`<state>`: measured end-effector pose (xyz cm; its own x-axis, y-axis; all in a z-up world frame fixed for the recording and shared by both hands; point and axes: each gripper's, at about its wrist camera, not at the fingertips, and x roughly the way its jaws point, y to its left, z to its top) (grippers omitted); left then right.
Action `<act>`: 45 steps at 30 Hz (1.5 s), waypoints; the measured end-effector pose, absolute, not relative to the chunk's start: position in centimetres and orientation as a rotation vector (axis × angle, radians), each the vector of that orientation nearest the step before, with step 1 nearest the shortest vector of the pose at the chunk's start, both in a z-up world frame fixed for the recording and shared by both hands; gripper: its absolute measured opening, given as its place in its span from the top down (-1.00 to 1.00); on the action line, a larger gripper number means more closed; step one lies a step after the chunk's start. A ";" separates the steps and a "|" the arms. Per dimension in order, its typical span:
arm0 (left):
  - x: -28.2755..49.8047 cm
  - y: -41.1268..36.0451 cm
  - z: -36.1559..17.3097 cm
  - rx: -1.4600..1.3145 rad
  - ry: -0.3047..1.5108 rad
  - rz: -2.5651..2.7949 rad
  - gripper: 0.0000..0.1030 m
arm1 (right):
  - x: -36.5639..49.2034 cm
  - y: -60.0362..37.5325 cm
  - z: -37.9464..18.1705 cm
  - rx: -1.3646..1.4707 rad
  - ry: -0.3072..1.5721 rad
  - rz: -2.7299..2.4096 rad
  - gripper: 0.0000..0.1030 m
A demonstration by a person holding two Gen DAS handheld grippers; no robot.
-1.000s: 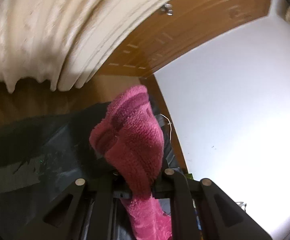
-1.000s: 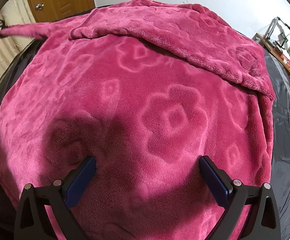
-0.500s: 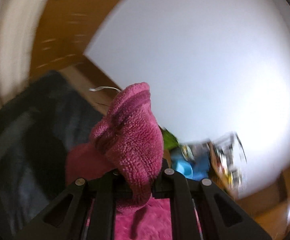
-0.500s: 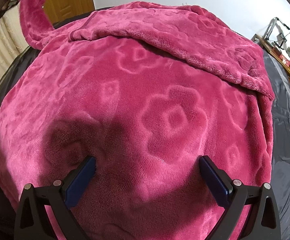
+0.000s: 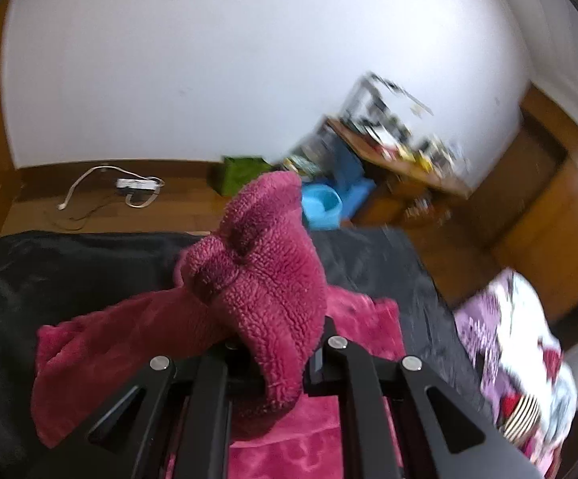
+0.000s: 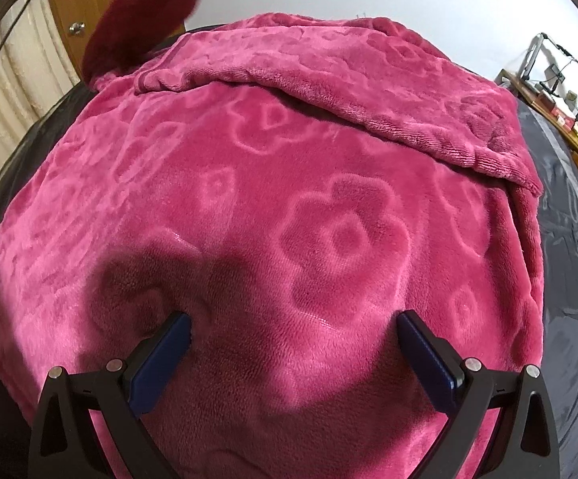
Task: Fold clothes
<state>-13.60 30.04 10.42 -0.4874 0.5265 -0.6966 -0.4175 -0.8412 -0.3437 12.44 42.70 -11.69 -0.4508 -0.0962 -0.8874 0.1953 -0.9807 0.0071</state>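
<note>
A black sheet point(image 6: 568, 239) was seen spread beneath everything, with a white wall point(image 5: 209, 60) and a wooden floor point(image 5: 89, 199) beyond it. Most of the sheet was covered by a pink fleece point(image 6: 289, 219) embossed with flowers. The fleece was laid flat, and its long axis could not be told with confidence from the curved views. Its far edge was folded back toward the right gripper, the folded band running from upper left down to the right. At the upper left of the right view a strip of the fleece was seen lifted off the sheet, rising up and out of the frame in front of a wooden door point(image 6: 69, 8).

A patterned cloth point(image 5: 520, 359) was seen lying at the right edge of the sheet in the left view. A cluttered desk point(image 5: 400, 151) was seen against the wall, blurred, with a blue basin point(image 5: 323, 205) on the floor beside it and a white power strip point(image 5: 137, 185) farther left.

The right gripper point(image 6: 293, 331) was held with its fingers wide apart, both tips pressed onto the flat fleece. The left gripper point(image 5: 279, 353) was clamped on a bunched corner of the fleece, which was stood up above the fingers and trailed down to the left.
</note>
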 end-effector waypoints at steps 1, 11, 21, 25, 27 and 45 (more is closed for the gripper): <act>-13.2 31.3 9.8 -1.151 -0.142 2.297 0.78 | 12.5 42.7 -11.7 1.539 0.140 -2.537 -1.00; -8.3 42.3 2.7 -1.202 0.223 2.162 0.77 | 12.1 45.9 -11.1 1.545 -0.167 -2.473 -1.00; -5.3 44.3 -1.7 -1.260 0.301 1.999 -0.29 | 10.8 53.5 -7.9 1.534 -0.623 -2.546 -1.00; -6.9 38.9 -0.4 -1.299 0.156 2.093 -0.35 | 10.0 56.2 -6.4 1.479 -0.759 -2.601 -1.00; -7.7 36.3 0.2 -1.317 0.081 2.137 -0.39 | 9.0 56.8 -5.6 1.451 -0.811 -2.616 -1.00; -14.0 15.9 -2.2 -1.539 -0.289 2.498 -0.50 | -7.1 51.7 -7.1 1.598 -0.472 -2.591 -0.58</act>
<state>-14.05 15.92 -2.22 -0.4413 0.2642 -0.8576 -0.0617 -0.9623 -0.2648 -7.09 51.65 -7.10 -0.4601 -0.2102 -0.8626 -0.1073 -0.9513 0.2890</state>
